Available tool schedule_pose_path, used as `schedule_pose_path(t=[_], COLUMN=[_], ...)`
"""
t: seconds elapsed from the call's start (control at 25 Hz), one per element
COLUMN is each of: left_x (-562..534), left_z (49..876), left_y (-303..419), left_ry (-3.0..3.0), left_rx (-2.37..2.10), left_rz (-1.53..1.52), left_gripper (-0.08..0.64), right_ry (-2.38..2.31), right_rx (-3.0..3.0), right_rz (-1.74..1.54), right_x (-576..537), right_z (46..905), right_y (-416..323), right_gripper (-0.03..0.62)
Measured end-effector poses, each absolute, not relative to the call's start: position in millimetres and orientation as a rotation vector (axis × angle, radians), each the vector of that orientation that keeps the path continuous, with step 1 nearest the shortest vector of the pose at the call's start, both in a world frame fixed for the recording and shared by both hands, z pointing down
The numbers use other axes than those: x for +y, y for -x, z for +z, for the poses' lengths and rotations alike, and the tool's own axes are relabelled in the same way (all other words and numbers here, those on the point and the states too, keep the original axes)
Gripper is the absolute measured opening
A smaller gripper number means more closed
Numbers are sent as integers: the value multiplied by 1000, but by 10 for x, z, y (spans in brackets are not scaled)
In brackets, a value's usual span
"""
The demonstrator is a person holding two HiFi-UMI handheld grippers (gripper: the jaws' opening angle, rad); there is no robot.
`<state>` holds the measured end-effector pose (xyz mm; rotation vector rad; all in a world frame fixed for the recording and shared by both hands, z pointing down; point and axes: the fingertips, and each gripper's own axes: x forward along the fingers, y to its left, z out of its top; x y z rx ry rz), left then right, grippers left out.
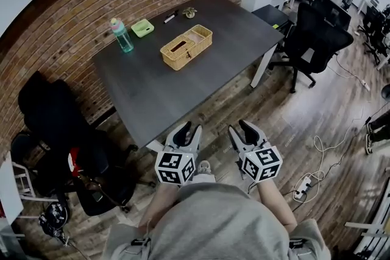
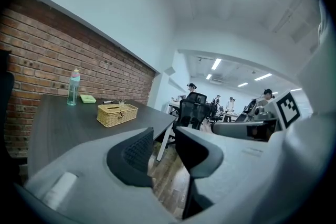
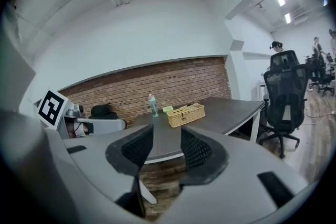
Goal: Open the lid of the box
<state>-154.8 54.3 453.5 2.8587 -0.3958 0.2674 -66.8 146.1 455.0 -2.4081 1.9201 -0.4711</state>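
Nearest: grey top [image 1: 213, 222], then left gripper [image 1: 190, 130] and right gripper [image 1: 241, 128], side by side over the floor, short of the near table [image 1: 152, 91] edge. Both spread, pinching nothing. Box [image 1: 186, 47] far off at mid-table, lid [image 1: 181, 44] shut. Looks like woven wicker: likely light, stiffish, rough enough to grip, apt to slide on the smooth top. Best to steady one end and lift the lid near the small clasp [image 1: 189, 55] on its near long side.

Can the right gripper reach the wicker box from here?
Probably not yet. The right gripper, jaws apart and empty, hangs over the floor short of the table, and the box sits well across it. Nothing stands between them, so the way looks free.
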Motion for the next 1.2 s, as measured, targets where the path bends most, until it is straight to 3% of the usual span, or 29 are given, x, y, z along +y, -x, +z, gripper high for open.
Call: schedule_pose_path(t=[0.6,1.2], left_x=[-478,-1240], left_z=[4593,4657], left_y=[813,503], left_ry=[-2868,-2833], left_rx=[-382,-443], left_rz=[301,294], left_gripper=[158,161], right_ry=[2392,2379], right_rx=[1907,1951], right_rz=[-501,-501], right_x=[441,-307], right_z=[4563,4624], right_y=[-118,-505], right_gripper=[217,235])
